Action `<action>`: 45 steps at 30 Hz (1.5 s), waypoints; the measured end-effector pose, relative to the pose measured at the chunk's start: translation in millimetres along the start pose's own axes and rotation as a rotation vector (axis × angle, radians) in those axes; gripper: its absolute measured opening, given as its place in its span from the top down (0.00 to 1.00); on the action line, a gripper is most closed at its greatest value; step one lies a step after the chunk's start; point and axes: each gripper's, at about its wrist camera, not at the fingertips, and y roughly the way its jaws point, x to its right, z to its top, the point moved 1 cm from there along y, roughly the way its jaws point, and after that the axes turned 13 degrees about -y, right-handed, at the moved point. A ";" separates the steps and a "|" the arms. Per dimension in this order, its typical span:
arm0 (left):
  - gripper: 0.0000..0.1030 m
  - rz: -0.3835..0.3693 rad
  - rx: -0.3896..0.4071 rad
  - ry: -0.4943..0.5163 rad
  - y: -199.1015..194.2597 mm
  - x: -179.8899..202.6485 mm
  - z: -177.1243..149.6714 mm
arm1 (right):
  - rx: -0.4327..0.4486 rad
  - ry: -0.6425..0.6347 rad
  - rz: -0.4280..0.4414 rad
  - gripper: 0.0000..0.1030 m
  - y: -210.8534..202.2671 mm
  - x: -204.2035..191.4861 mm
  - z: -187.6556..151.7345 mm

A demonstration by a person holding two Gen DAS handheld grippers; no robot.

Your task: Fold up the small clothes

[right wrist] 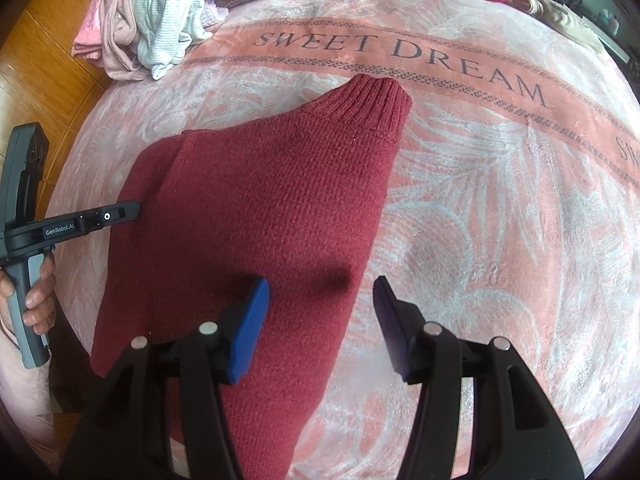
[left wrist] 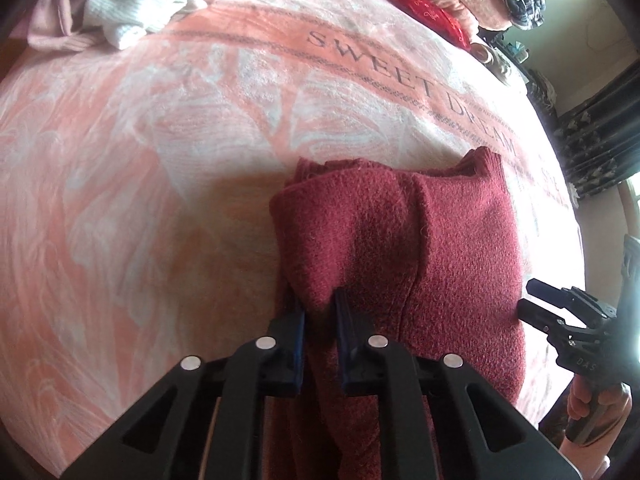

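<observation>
With the left gripper [left wrist: 320, 312] pinching a thick fold of the red sweater [right wrist: 256, 208] lying on the bed [right wrist: 500, 208] and the right gripper [right wrist: 320, 300] spread above it, the bulky knit could slip free and unfold.

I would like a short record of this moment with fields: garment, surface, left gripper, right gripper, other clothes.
garment: dark red knit sweater, partly folded, ribbed cuff at the far end
surface: pink blanket printed "SWEET DREAM"
left gripper: shut on a fold of the sweater
right gripper: open, over the sweater's right edge, holding nothing
other clothes: pile of pale garments at the far left corner
</observation>
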 end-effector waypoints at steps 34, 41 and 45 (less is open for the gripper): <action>0.12 0.121 0.025 0.035 -21.9 -21.1 -40.7 | 0.053 0.000 -0.034 0.41 -16.8 -8.2 -24.6; 0.10 0.071 -0.023 0.017 -16.1 -27.7 -40.9 | 0.039 0.019 -0.014 0.41 -24.3 -6.4 -41.7; 0.09 0.059 -0.037 0.016 -10.8 -28.8 -35.5 | 0.036 0.036 0.003 0.41 -26.5 -5.6 -48.7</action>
